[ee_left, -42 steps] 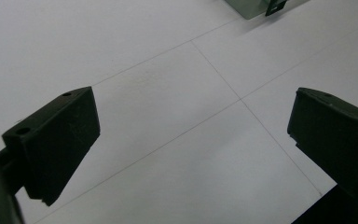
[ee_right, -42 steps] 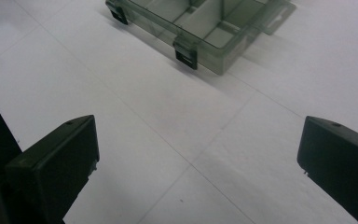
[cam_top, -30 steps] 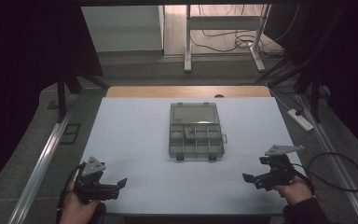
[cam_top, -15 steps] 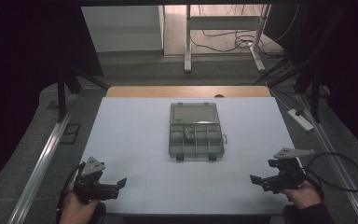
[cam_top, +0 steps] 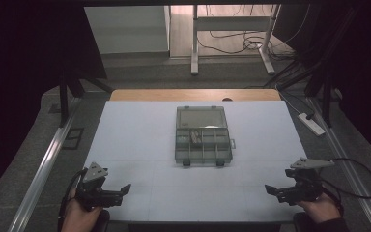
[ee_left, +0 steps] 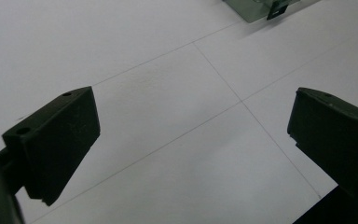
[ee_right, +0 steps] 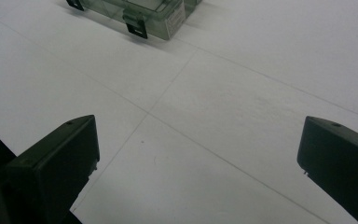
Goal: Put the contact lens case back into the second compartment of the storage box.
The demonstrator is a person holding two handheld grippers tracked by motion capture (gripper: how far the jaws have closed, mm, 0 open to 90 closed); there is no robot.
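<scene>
A clear plastic organiser box [cam_top: 203,135] lies shut in the middle of the white table [cam_top: 135,140], with small parts in some compartments and two dark latches facing me. My left gripper [cam_top: 122,191] is held near the front left corner, open with nothing between its jaws. My right gripper [cam_top: 273,192] is held near the front right corner, also open and holding nothing. In the left gripper view the gripper [ee_left: 191,140] looks at bare table, with a corner of the box [ee_left: 256,8] at the top. In the right gripper view the gripper [ee_right: 198,163] faces the box's latched front [ee_right: 142,16].
Thin grid lines cross the white table top. A wooden strip [cam_top: 193,94] runs along its far edge. A power strip [cam_top: 311,123] lies on the floor to the right. A cable [cam_top: 362,169] loops from the right gripper past the table's right edge.
My right gripper has drifted right and nearer the front edge. The left gripper and the box have stayed where they were.
</scene>
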